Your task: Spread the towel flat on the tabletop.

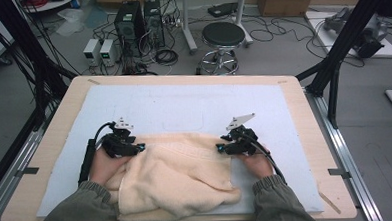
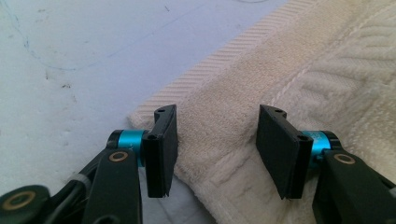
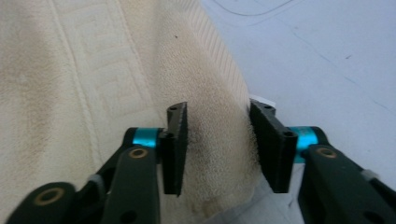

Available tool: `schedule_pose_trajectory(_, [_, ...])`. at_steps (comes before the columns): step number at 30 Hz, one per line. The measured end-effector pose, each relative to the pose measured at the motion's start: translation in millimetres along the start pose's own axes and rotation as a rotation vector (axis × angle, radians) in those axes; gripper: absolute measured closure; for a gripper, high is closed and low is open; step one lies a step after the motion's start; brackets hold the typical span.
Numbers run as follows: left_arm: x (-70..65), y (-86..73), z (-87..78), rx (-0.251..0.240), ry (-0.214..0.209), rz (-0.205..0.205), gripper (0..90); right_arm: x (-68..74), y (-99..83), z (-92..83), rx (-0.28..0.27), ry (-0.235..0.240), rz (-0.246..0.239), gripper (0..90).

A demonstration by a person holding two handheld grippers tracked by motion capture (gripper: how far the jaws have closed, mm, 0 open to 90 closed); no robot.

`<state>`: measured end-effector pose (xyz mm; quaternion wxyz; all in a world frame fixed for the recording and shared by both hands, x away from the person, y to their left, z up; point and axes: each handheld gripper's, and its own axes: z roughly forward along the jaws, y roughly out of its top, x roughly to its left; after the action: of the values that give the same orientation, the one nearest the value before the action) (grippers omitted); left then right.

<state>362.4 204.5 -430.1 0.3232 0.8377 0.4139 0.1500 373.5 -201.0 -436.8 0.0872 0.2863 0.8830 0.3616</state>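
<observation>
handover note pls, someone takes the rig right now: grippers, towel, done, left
Left gripper: fingers open, astride the towel corner, not pressing.
Right gripper: fingers straddle a raised fold at the towel's other far edge; contact unclear.
Towel: cream, rumpled, partly folded, on the white mat at the near table edge.
Done: both grippers placed at the far edge.
Left: probably close both, then lift or fold.

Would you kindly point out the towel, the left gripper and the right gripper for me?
towel [image 1: 177,176], high view, middle of the cream cloth.
left gripper [image 2: 217,151], left gripper view, midway between its fingertips, over the towel's corner.
right gripper [image 3: 219,149], right gripper view, midway between its fingertips, around the towel's edge.
</observation>
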Motion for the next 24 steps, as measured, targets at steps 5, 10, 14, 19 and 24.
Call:
schedule_pose_trajectory(5, [-0.1, -2.5, -0.6, -0.019, 0.015, -0.021, 60.3, 8.0, 3.0, -0.3, 0.019, 0.016, -0.055, 79.3])
schedule_pose_trajectory(10, [-3.2, -1.1, -0.3, -0.019, 0.007, -0.015, 78.6, 9.6, 5.2, -3.3, 0.013, 0.019, -0.071, 80.8])
schedule_pose_trajectory(14, [-2.1, 1.5, -2.5, -0.025, -0.005, 0.001, 84.0, 10.5, 8.7, -12.8, -0.031, 0.019, -0.08, 81.8])
schedule_pose_trajectory(19, [3.5, 5.5, -16.3, -0.127, 0.002, -0.013, 84.7, 8.5, 14.9, -27.0, -0.07, 0.019, -0.077, 82.4])
schedule_pose_trajectory(24, [4.4, 18.0, -36.9, -0.192, 0.01, 0.005, 84.8, 10.1, 31.3, -40.9, -0.094, 0.004, -0.106, 82.5])
